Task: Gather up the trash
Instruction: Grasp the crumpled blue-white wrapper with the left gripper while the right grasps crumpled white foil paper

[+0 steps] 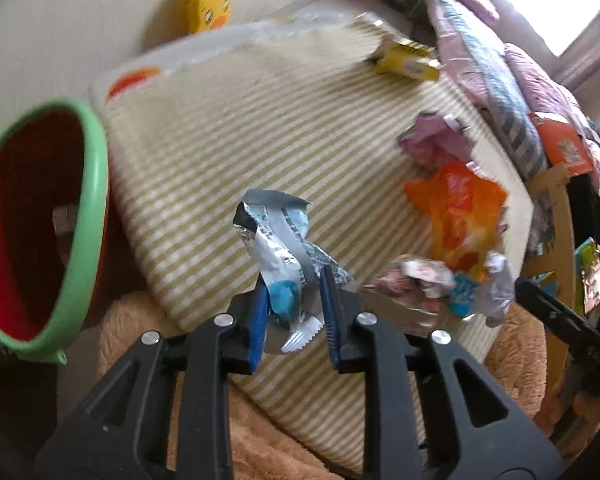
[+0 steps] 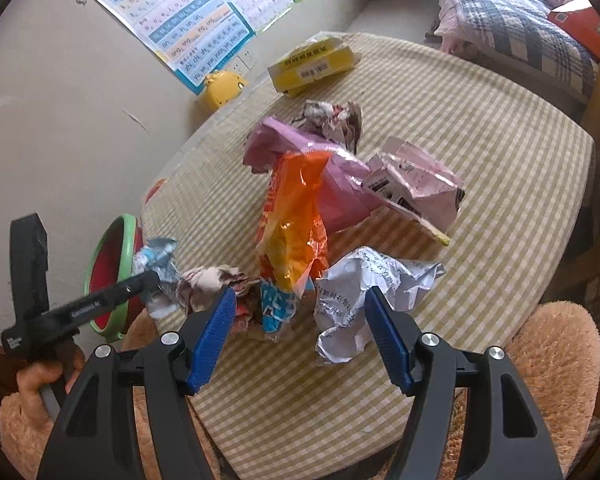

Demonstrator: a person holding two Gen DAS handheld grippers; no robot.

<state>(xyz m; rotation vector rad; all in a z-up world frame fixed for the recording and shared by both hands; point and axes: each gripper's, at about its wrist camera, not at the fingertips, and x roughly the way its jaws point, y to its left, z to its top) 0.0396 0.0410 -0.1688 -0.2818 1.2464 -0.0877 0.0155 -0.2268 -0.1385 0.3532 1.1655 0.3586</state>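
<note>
My left gripper is shut on a silver and blue foil wrapper and holds it above the checked table, right of the red bin with a green rim. The same wrapper shows in the right wrist view, in front of the bin. My right gripper is open over the table's near side, in front of an orange bag, with a crumpled white paper by its right finger. Pink bags and crumpled wrappers lie in a pile.
A yellow box lies at the table's far side. A yellow duck toy sits by the wall. A fluffy tan cushion lies at the near table edge. A bed stands at the right.
</note>
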